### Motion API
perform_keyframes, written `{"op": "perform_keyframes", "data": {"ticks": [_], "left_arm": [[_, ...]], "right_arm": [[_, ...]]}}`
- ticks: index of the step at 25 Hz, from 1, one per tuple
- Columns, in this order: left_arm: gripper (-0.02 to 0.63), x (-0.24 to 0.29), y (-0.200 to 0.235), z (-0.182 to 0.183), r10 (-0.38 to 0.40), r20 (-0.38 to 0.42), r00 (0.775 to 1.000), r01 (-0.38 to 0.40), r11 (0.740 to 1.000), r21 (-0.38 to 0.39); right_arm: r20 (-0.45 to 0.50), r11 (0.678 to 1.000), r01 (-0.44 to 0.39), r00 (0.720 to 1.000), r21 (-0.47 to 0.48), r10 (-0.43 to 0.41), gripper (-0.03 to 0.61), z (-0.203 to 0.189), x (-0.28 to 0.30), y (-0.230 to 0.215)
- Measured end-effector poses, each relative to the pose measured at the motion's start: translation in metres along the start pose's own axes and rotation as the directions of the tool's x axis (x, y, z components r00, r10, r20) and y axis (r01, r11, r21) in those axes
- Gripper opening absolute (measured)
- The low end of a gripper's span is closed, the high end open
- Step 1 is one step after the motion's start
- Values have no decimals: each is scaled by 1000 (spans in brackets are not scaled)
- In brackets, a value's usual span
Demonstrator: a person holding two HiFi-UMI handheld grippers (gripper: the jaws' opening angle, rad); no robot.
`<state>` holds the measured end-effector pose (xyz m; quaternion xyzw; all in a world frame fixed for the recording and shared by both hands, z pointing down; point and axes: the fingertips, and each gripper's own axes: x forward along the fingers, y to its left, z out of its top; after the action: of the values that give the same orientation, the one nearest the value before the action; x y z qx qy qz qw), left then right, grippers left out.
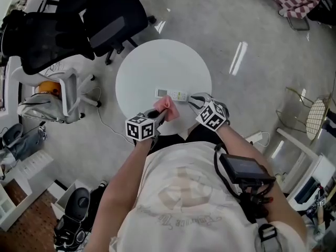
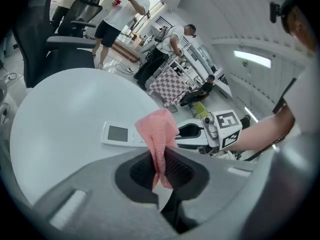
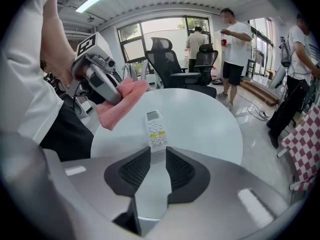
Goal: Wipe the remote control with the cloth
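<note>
One round white table (image 1: 157, 62) lies below and ahead of both grippers. It carries only the remote, so the wiping has a flat, firm bed with room to sweep.

Next in size, the right gripper (image 1: 193, 101) points steeply down at the table. Its jaws stand a narrow gap apart with nothing pressed between the pads. The gap lines up with the near end of the remote, and I judge this is meant to pin that end so the remote does not slide under the rubbing.

The left gripper (image 1: 160, 113) hangs just to its left, jaws clamped on the cloth and tilted down so that the loose end leads.

The remote control (image 3: 156, 128) lies flat, buttons and screen up. It sits directly ahead of the right gripper's jaw tips, screen end away from them, and crosswise just ahead of the left gripper's tips.

The pink cloth (image 2: 159, 134), the smallest thing, is nipped at one end deep between the left pads. Its bunched free end sticks out past the tips over the middle of the remote; whether it touches I cannot tell.
</note>
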<state>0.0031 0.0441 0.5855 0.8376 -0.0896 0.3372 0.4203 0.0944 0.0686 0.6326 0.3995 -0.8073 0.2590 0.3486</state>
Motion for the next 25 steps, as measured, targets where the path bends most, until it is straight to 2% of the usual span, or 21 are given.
{"op": "perform_keyframes", "data": {"ticks": [5, 8, 12, 16, 21, 23, 25], "left_arm": [[18, 13, 3, 4, -5, -38, 999, 5, 1000, -7], [18, 21, 3, 5, -2, -78, 997, 2, 1000, 3], [18, 30, 2, 8, 12, -133, 991, -9, 1000, 25], [18, 59, -1, 11, 18, -192, 981, -18, 1000, 3], [18, 79, -1, 14, 41, -237, 971, -38, 999, 18], [18, 85, 0, 17, 54, -257, 965, -46, 998, 37], [18, 90, 2, 20, 76, -284, 956, -60, 996, 65]], "right_arm": [[-46, 997, -49, 998, -62, 47, 213, -9, 14, 1], [-49, 995, -63, 997, -79, 60, 257, -11, 20, -1], [-49, 988, -89, 995, -124, 84, 264, -7, 27, 3], [-61, 979, -127, 991, -162, 119, 270, -16, 33, -6], [-66, 970, -118, 992, -213, 107, 249, -19, 39, -4], [-63, 969, -107, 993, -222, 95, 221, -18, 40, -5], [-58, 969, -100, 994, -224, 89, 221, -15, 40, -5]]}}
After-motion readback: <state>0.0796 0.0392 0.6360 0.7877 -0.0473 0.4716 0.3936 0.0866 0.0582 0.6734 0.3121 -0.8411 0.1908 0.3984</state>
